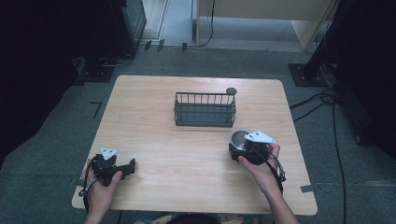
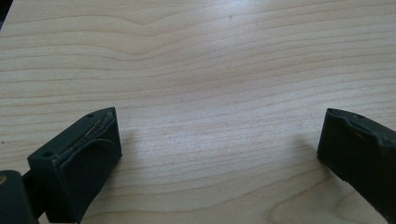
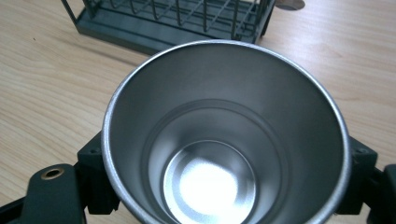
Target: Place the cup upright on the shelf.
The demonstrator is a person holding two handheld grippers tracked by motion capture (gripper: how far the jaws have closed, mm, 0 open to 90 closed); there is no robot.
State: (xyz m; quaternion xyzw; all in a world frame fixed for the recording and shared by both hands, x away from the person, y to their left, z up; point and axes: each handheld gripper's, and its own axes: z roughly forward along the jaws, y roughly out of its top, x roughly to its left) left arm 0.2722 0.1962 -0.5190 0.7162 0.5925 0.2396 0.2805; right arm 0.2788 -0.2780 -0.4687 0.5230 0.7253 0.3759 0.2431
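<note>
The right gripper (image 3: 224,186) is clamped on the sides of a steel cup (image 3: 224,135), which stands upright on the table (image 1: 187,158) just in front of the wire basket (image 1: 205,110). The grasp looks made; the next move is probably lifting the cup clear of the basket's wall. The left gripper (image 2: 219,154) rests released over bare wood.

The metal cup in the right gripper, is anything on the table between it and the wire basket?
Nothing visible: bare table lies between the metal cup, held in the right gripper, and the wire basket.
</note>
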